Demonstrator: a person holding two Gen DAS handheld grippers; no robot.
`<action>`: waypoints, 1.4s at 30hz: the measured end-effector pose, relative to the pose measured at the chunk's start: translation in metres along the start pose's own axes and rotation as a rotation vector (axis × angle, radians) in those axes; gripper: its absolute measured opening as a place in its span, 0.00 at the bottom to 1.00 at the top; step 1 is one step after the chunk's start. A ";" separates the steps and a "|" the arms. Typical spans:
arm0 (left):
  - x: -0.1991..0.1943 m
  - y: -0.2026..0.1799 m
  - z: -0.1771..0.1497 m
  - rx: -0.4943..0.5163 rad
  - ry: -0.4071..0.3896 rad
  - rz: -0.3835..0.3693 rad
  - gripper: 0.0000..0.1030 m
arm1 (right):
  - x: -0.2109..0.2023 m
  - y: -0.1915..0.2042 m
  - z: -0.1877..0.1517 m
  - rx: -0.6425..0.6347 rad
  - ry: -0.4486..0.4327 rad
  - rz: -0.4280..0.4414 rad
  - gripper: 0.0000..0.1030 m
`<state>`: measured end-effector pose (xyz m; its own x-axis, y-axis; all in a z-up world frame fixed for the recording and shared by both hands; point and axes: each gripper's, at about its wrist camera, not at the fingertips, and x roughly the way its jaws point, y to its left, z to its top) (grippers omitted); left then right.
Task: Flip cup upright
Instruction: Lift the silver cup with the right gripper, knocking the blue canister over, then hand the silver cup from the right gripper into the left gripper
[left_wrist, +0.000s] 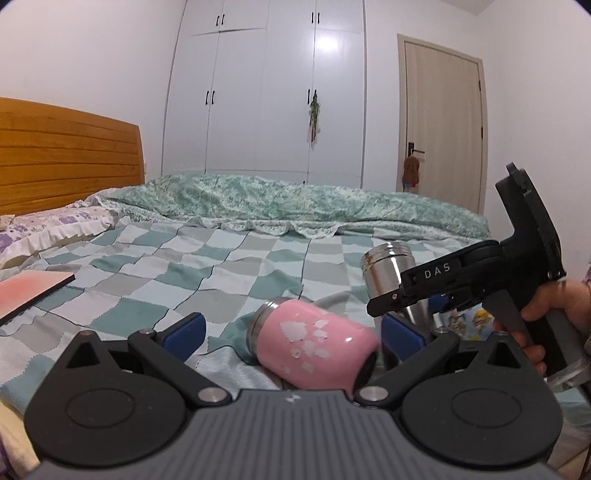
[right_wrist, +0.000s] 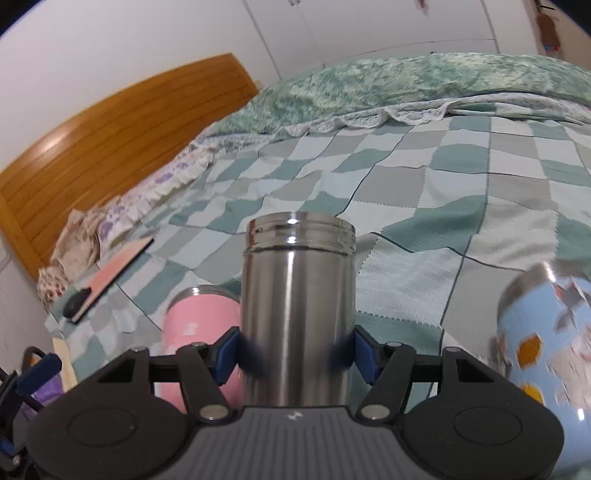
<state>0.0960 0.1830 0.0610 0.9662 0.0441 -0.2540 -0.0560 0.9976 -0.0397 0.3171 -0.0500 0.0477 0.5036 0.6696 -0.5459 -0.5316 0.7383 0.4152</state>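
Note:
A pink cup (left_wrist: 314, 349) lies on its side on the checked bedspread (left_wrist: 221, 273), its steel rim pointing left and away. My left gripper (left_wrist: 293, 332) is open, its blue pads on either side of the cup, not pressing it. My right gripper (right_wrist: 295, 350) is shut on a steel cup (right_wrist: 297, 314), held tilted, mouth up. It shows in the left wrist view (left_wrist: 391, 273) just right of the pink cup. The pink cup (right_wrist: 199, 332) lies left of the steel one.
A light blue patterned cup (right_wrist: 546, 358) lies at the right, also seen behind the right gripper (left_wrist: 465, 319). A pink-covered book (left_wrist: 29, 291) lies at the left. Pillows, a green quilt (left_wrist: 295, 199) and the wooden headboard (left_wrist: 66, 155) are beyond.

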 end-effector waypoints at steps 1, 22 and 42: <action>-0.005 -0.002 0.001 -0.001 -0.004 -0.003 1.00 | -0.006 0.001 -0.002 0.005 -0.013 0.000 0.61; -0.071 -0.074 -0.019 -0.003 0.041 -0.145 1.00 | -0.178 -0.039 -0.104 0.243 0.021 -0.049 0.60; -0.071 -0.096 -0.031 -0.009 0.106 -0.127 1.00 | -0.129 -0.097 -0.123 0.380 0.075 -0.129 0.61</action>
<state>0.0250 0.0823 0.0526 0.9335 -0.0890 -0.3473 0.0627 0.9943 -0.0865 0.2195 -0.2176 -0.0118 0.4911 0.5723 -0.6568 -0.1706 0.8025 0.5717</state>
